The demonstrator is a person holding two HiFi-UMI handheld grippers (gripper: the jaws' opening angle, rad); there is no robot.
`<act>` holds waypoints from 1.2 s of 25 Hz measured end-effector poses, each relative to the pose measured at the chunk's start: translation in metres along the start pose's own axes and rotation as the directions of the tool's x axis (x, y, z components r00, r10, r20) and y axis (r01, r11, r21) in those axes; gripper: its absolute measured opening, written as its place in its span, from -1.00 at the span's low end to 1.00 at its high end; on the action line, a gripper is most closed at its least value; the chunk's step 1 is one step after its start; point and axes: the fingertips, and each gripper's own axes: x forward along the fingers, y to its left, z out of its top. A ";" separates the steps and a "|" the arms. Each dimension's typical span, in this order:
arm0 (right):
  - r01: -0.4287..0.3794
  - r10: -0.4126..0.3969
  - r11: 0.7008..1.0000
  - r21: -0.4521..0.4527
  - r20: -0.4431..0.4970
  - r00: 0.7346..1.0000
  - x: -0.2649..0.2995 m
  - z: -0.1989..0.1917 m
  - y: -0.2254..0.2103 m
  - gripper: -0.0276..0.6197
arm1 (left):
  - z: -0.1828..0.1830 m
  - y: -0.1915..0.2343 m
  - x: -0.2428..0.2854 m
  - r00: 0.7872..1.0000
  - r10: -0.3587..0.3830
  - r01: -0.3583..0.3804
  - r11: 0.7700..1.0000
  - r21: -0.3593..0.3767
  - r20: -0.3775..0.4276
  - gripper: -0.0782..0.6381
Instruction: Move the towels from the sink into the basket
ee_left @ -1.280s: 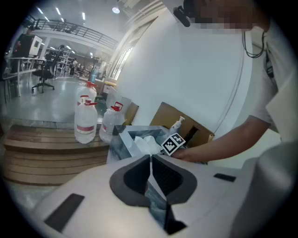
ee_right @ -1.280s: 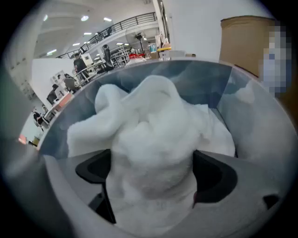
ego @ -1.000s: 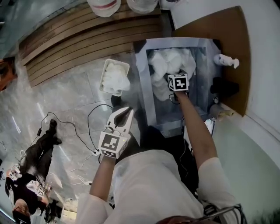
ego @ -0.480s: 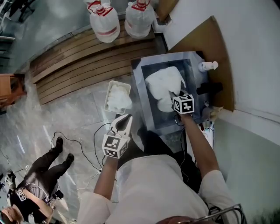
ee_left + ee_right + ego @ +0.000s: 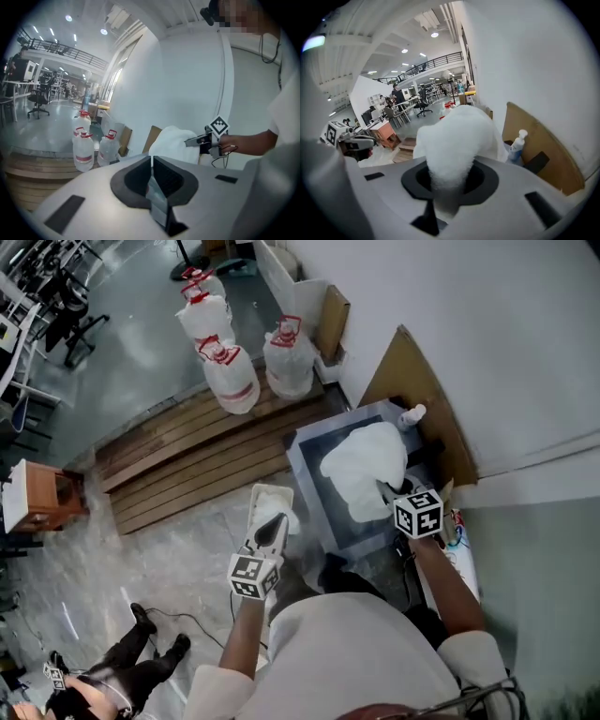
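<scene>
A big white towel point(image 5: 366, 468) hangs over the grey metal sink point(image 5: 306, 470), raised off its bottom. My right gripper point(image 5: 386, 489) is shut on the towel's near edge. In the right gripper view the towel point(image 5: 457, 133) bulges out from between the closed jaws of this gripper point(image 5: 447, 174). The white basket point(image 5: 260, 495) stands on the floor left of the sink, with white cloth in it. My left gripper point(image 5: 273, 526) hovers over the basket's near end, shut and empty point(image 5: 152, 161). It hides part of the basket.
Three large water bottles point(image 5: 230, 371) stand on a wooden slat platform point(image 5: 187, 465) beyond the basket. A spray bottle point(image 5: 411, 416) and a brown board point(image 5: 403, 371) are behind the sink by the wall. A person point(image 5: 122, 676) is on the floor at lower left.
My right gripper closed on the towel in the sink and lifted it up. The left gripper stayed near the basket. The head view pulled back and up.
</scene>
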 end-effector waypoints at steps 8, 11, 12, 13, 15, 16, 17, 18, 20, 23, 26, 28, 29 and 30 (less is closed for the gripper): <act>-0.002 0.000 1.000 0.016 0.162 0.987 -0.095 0.045 0.039 -0.64 | 0.050 -0.009 -0.029 0.998 -0.036 0.034 0.999 0.035 0.060 -0.73; -0.011 0.010 1.000 0.005 0.185 0.983 -0.114 0.052 0.051 -0.64 | 0.067 -0.009 -0.040 0.996 -0.033 0.029 0.998 0.049 0.087 -0.73; -0.015 0.015 1.000 -0.001 0.186 0.982 -0.117 0.053 0.056 -0.64 | 0.071 -0.008 -0.044 0.995 -0.030 0.025 0.998 0.051 0.093 -0.73; -0.019 0.020 1.000 -0.008 0.185 0.983 -0.118 0.055 0.060 -0.64 | 0.073 -0.006 -0.049 0.995 -0.025 0.020 0.998 0.052 0.099 -0.73; -0.031 0.034 0.999 -0.021 0.178 0.983 -0.114 0.056 0.070 -0.64 | 0.075 0.000 -0.057 0.994 -0.015 0.010 0.999 0.051 0.109 -0.73; -0.039 0.043 0.999 -0.028 0.173 0.984 -0.111 0.056 0.076 -0.64 | 0.074 0.004 -0.061 0.994 -0.008 0.003 0.999 0.050 0.112 -0.73; -0.049 0.054 0.998 -0.035 0.167 0.984 -0.106 0.056 0.082 -0.64 | 0.072 0.008 -0.065 0.993 0.000 -0.006 0.999 0.049 0.114 -0.73; -0.061 0.067 0.997 -0.042 0.161 0.985 -0.100 0.056 0.089 -0.64 | 0.070 0.013 -0.070 0.993 0.011 -0.016 0.999 0.046 0.114 -0.73; -0.089 0.097 0.994 -0.057 0.148 0.984 -0.084 0.056 0.105 -0.64 | 0.066 0.027 -0.081 0.993 0.037 -0.041 0.999 0.035 0.115 -0.73; -0.143 0.155 0.986 -0.089 0.139 0.978 -0.053 0.063 0.137 -0.64 | 0.060 0.056 -0.101 0.989 0.085 -0.088 0.996 0.012 0.125 -0.73; -0.219 0.232 0.968 -0.126 0.099 0.968 -0.015 0.063 0.176 -0.63 | 0.046 0.089 -0.124 0.981 0.156 -0.154 0.988 -0.020 0.115 -0.73; -0.266 0.276 0.953 -0.143 0.058 0.959 0.012 0.056 0.203 -0.63 | 0.034 0.109 -0.140 0.974 0.200 -0.197 0.980 -0.039 0.103 -0.73; -0.286 0.295 0.946 -0.150 0.039 0.955 0.027 0.051 0.217 -0.63 | 0.028 0.120 -0.146 0.971 0.219 -0.215 0.975 -0.047 0.099 -0.73; -0.305 0.312 0.940 -0.155 0.021 0.950 0.041 0.046 0.230 -0.63 | 0.023 0.131 -0.153 0.967 0.237 -0.233 0.971 -0.055 0.097 -0.73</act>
